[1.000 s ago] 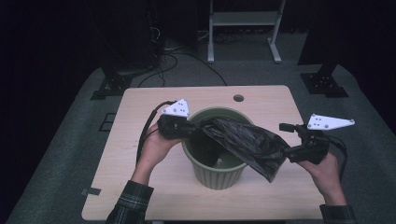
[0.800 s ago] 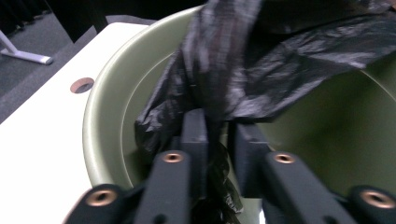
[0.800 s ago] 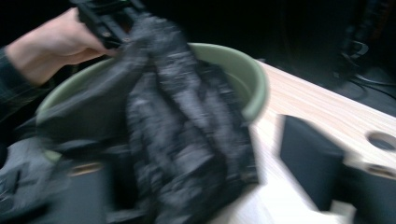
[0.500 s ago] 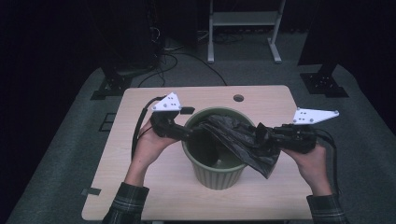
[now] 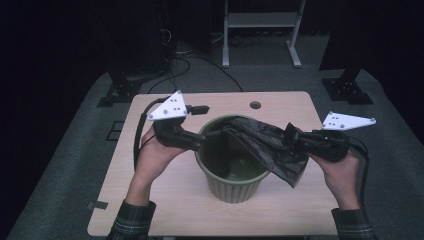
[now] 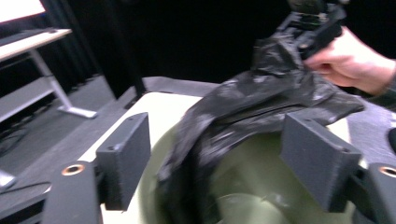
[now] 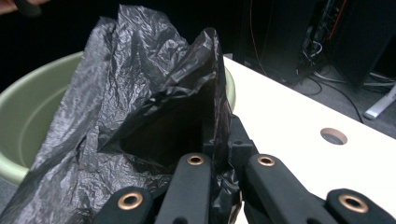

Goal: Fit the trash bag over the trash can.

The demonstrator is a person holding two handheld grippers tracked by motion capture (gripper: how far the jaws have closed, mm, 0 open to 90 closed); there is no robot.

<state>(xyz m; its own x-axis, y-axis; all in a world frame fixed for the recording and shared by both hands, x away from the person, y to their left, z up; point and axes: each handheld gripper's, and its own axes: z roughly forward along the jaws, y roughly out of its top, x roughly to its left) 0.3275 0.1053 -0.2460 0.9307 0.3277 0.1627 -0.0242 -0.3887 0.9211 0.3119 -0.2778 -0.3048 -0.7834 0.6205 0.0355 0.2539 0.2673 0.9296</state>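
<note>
A green ribbed bin (image 5: 232, 185) stands mid-table with a black plastic bag (image 5: 270, 145) draped over its right rim and partly inside. My right gripper (image 5: 291, 135) comes in from the right and is shut on the bag's crumpled edge; up close the bag (image 7: 140, 93) bunches between its closed jaws (image 7: 218, 140). My left gripper (image 5: 209, 136) hovers at the bin's left rim. Its jaws (image 6: 222, 140) have just opened and eased back a little. They stand apart, with the bag (image 6: 243, 107) beyond the pads (image 6: 123, 158), untouched.
The bin sits on a light wooden table (image 5: 165, 200) with a round cable hole (image 5: 255, 105) behind it. Dark floor, cables and stand legs (image 5: 120, 90) surround the table. The hand holding the right gripper (image 6: 350, 60) is across the bin.
My left gripper let go of the bag at the left rim, opened and lifted a little. My right gripper moved in from the right and shut on the bag's edge.
</note>
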